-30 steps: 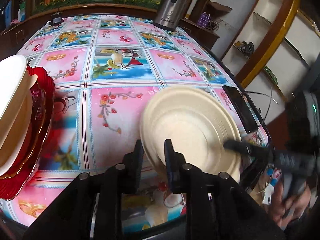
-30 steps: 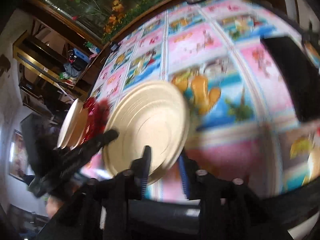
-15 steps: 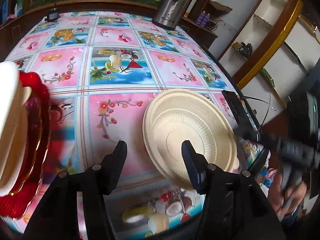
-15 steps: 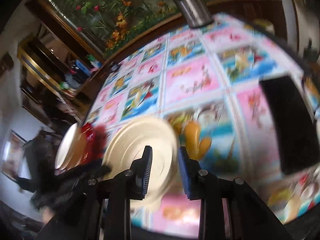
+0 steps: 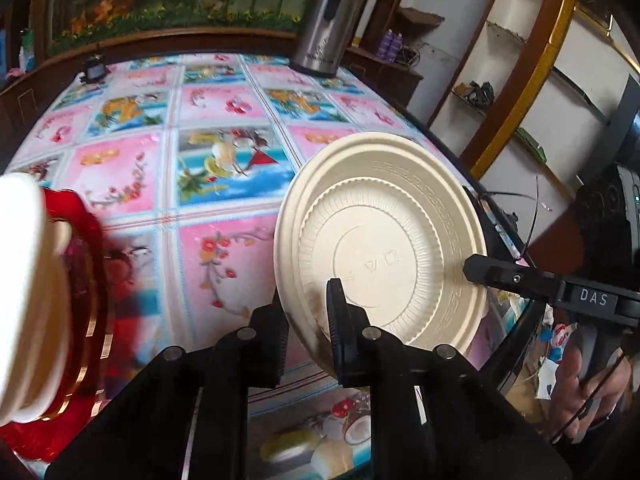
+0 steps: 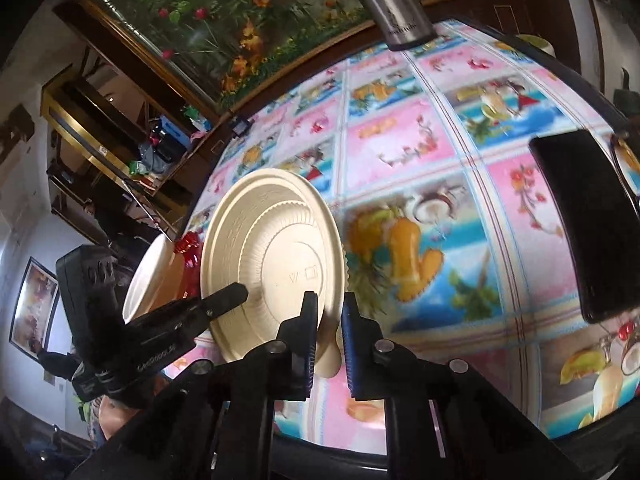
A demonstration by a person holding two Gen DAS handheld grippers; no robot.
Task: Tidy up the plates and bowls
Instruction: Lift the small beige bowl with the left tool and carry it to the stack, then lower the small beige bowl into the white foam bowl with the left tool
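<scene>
A cream ribbed plate (image 5: 384,248) hangs tilted above the patterned tablecloth, its inside facing the left wrist view; a second cream rim shows just behind it. My left gripper (image 5: 308,300) is closing on its near left rim, pads pressing it. My right gripper (image 6: 329,300) is closing on the opposite rim of the same plate (image 6: 276,264), and its finger (image 5: 476,268) reaches in from the right. At the far left stands a stack: cream dishes (image 5: 28,280) resting on a red plate (image 5: 80,280) with a gold band.
A steel thermos (image 5: 328,20) stands at the table's far edge. A black phone (image 6: 584,220) lies near the right edge. A small black object (image 5: 94,70) sits at the far left. Shelves and a cabinet stand behind the table (image 5: 224,112).
Half a second ago both grippers stood open and the plate lay lower and flatter. Both have now shut on its rim again, and it sits higher and more tilted.
</scene>
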